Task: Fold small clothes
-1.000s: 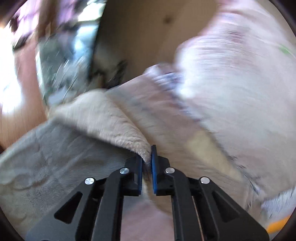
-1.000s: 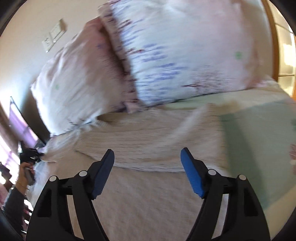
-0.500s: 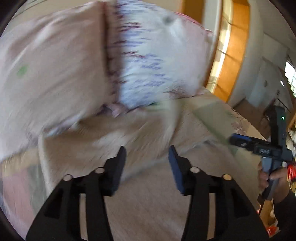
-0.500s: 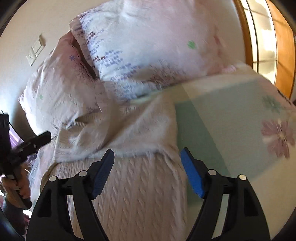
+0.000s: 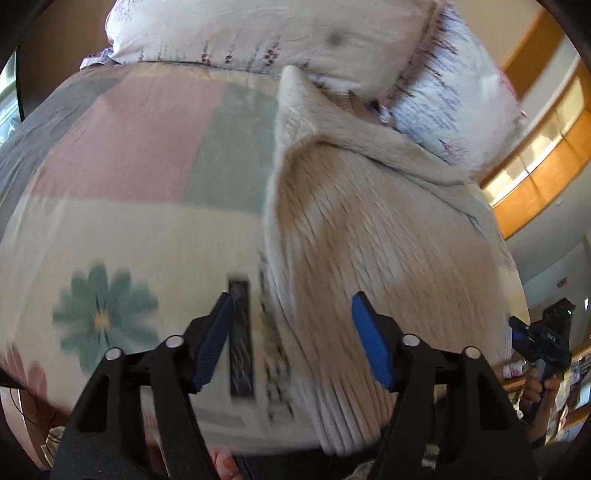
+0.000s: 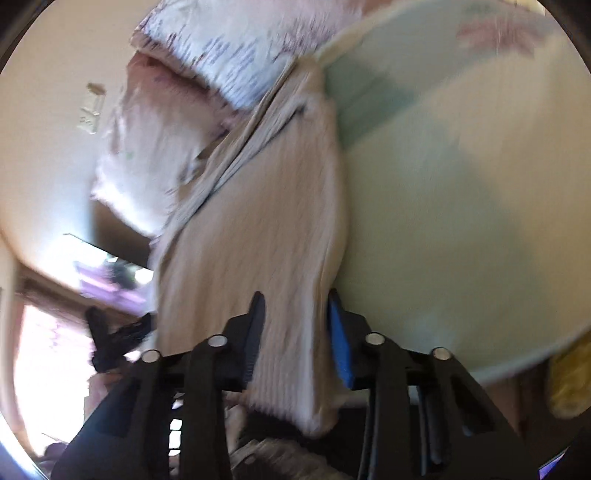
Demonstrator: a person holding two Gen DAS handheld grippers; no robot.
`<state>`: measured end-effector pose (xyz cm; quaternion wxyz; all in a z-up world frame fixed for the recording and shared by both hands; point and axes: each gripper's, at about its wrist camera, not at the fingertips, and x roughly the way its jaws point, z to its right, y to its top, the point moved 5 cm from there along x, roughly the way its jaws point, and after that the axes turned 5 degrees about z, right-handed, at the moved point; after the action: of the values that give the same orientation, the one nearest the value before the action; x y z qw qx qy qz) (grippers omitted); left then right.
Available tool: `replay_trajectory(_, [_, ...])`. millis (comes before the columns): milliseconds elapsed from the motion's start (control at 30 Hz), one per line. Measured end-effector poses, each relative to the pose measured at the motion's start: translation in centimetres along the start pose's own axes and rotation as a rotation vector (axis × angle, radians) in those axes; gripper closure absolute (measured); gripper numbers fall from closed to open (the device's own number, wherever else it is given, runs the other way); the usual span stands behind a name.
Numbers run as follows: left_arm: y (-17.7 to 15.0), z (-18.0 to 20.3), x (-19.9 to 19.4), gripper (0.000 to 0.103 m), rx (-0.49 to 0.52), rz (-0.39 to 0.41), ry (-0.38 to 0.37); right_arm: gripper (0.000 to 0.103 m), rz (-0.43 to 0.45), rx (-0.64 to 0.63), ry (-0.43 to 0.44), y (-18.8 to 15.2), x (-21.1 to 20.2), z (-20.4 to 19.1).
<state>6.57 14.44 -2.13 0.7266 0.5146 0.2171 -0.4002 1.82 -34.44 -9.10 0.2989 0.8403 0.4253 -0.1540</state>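
A cream cable-knit sweater (image 5: 369, 229) lies on the bed, its top end folded against the pillows. My left gripper (image 5: 291, 321) is open and empty, its fingers either side of the sweater's left edge near the hem. In the right wrist view the sweater (image 6: 258, 221) runs up the frame, and its hem hangs over the bed's near edge. My right gripper (image 6: 295, 325) is partly open with the hem's right corner between its fingers; the pads do not press the knit. The right gripper also shows in the left wrist view (image 5: 543, 336) at the far right.
The bedspread (image 5: 147, 155) has pink, green and cream blocks with flower prints. Two floral pillows (image 5: 295, 33) lie at the head of the bed, against the wall. A wooden window frame (image 5: 535, 177) is at the right. The bed's near edge is just under both grippers.
The left gripper let go of the sweater, opened wide and swung down to its hem edge. The right gripper dropped to the hem and its jaws narrowed around the corner.
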Motion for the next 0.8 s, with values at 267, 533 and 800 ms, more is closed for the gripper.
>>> replay_trajectory(267, [-3.6,2.7,-0.7,0.089,0.016,-0.02,-0.076,0.095,-0.004,0.023,0.15,-0.1,0.9,-2.2])
replay_trajectory(533, [11.6,5.1,1.6,0.094,0.088,0.179,-0.119,0.095,0.262,-0.077,0.303,14.9,1.8,-10.0])
replay_trajectory(800, [26.5,1.7,11.1,0.037,-0.138,0.246,-0.001,0.039,0.321,0.066,0.044,28.0,13.2,-7.5])
